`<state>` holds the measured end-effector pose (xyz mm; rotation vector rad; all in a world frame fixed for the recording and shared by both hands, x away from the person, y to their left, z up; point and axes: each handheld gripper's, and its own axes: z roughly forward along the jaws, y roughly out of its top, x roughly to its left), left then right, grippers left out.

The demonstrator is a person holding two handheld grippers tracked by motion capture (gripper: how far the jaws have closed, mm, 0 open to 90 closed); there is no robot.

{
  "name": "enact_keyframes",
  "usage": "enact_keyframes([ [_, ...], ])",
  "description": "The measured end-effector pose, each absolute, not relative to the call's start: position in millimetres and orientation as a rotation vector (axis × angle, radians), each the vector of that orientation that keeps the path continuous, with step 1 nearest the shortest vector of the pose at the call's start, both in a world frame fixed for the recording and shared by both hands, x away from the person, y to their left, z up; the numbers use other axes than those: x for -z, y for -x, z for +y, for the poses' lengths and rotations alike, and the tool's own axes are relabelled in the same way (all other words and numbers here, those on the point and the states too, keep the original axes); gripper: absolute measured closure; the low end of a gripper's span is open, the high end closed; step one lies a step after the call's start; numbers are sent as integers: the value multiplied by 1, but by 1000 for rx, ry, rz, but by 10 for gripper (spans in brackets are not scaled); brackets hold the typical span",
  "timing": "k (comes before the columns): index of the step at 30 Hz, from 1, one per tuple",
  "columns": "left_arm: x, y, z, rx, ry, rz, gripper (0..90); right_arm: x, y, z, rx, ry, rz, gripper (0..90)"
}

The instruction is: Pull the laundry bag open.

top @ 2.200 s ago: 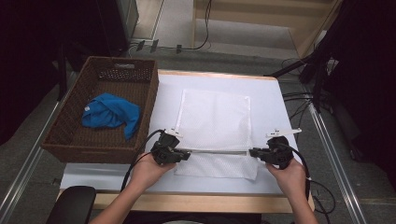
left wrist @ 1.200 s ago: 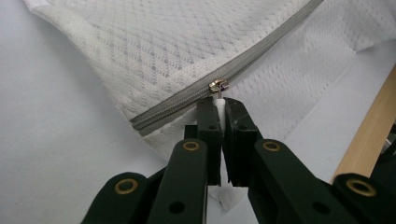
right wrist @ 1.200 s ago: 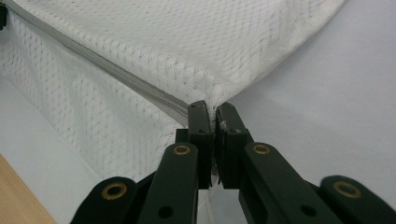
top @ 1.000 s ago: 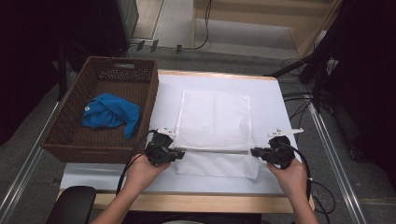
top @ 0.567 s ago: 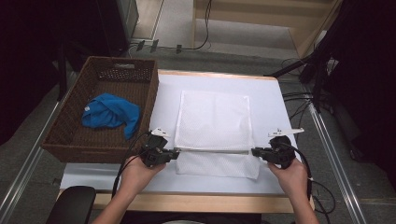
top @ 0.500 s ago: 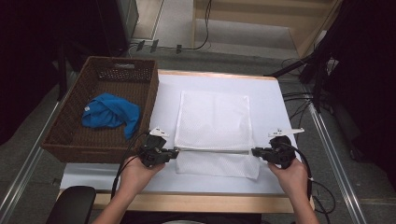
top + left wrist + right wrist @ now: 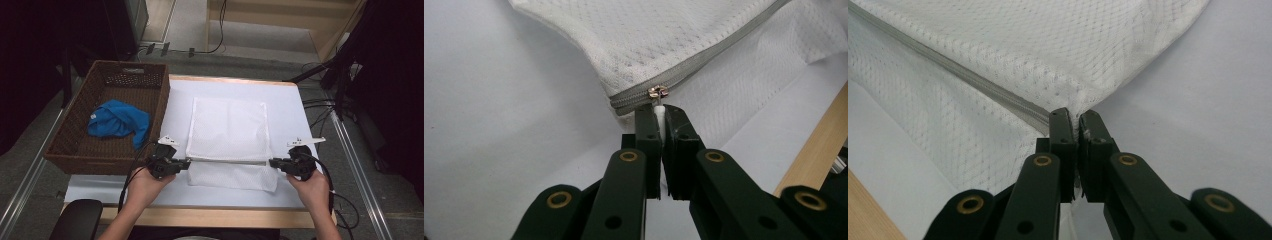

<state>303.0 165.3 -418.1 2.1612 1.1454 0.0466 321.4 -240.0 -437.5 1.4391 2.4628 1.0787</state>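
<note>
A white mesh bag lies flat on the white counter, its zipper running across near the person's side, with a strip of mesh folded below it.

The left claw sits at the zipper's left end. In the left gripper view its 2 jaws are closed tight on the white pull tab that hangs from the metal slider; the tab is pinched right between the jaw tips, and the slider sits at the end of the grey zipper tape, just past them. The bag's corner rises slightly off the counter there.

The right claw is at the zipper's right end. In the right gripper view its jaws are likewise closed, clamped on the bag's corner where the mesh gathers and the zipper tape ends; the fabric bunches at the tips and fans out above them.

Between the 2 claws the zipper line is pulled straight and taut. Each hand wraps its gripper body from below, with a cable trailing back toward the counter's edge.

To the left of the counter stands a brown wicker basket, touching its edge, with a blue cloth crumpled inside.
</note>
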Motion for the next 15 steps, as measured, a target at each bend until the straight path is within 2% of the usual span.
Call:
enact_keyframes([
  [7,420,-304,166,-34,-2155,1156,875,438,-322,-240,-1079,-1441,2464,885],
  [15,417,-303,169,-83,-2175,1181,875,436,-322,-246,-1055,-1464,2444,886],
])
